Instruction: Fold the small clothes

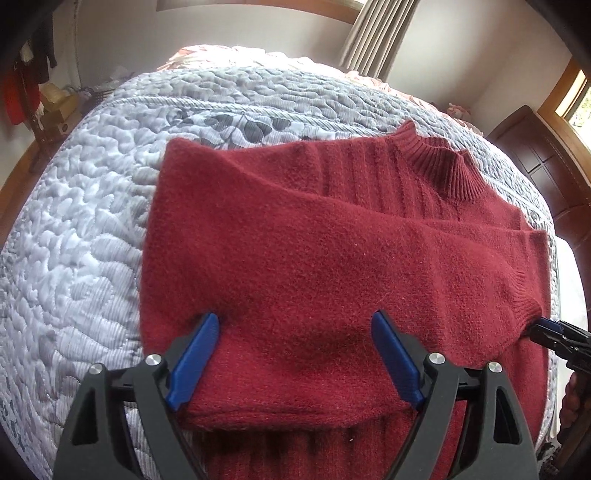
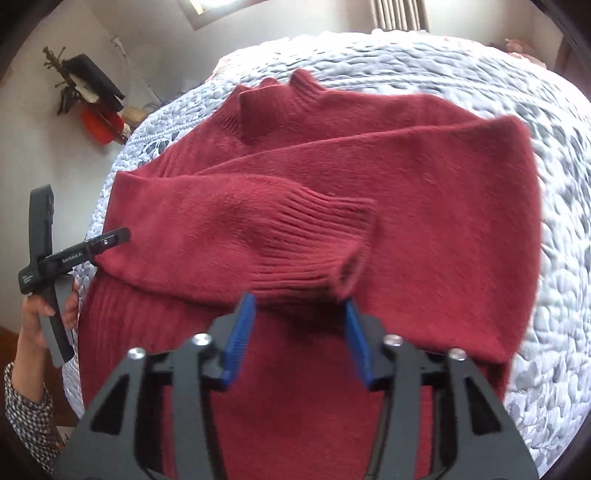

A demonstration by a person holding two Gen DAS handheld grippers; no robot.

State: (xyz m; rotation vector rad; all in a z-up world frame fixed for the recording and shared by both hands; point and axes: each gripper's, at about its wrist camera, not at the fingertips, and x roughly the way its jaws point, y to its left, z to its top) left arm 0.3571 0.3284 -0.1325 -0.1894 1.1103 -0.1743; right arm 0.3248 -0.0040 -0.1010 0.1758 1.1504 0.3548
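Left gripper (image 1: 295, 325): jaws spread wide, blue pads (image 1: 195, 360) on either side of a folded-over sleeve end, nothing pinched. In the right wrist view it sits at the sweater's left edge, tips touching the fabric, with a hand (image 2: 35, 317) and a checked sleeve (image 2: 27, 417) behind it.

Right gripper (image 2: 299, 306): jaws parted, less wide, straddling the ribbed cuff (image 2: 314, 243); cuff lies just ahead of the tips, not clamped.

Sweater (image 1: 332, 251): dark red knit, flat on the quilt (image 1: 74, 229), collar (image 1: 439, 166) at the far end. Both sleeves are folded across the chest, cuff on top. Quilt is grey-white with leaf print, on a bed. Curtain (image 1: 376, 33) and dark wood cabinet (image 1: 532, 155) are beyond.
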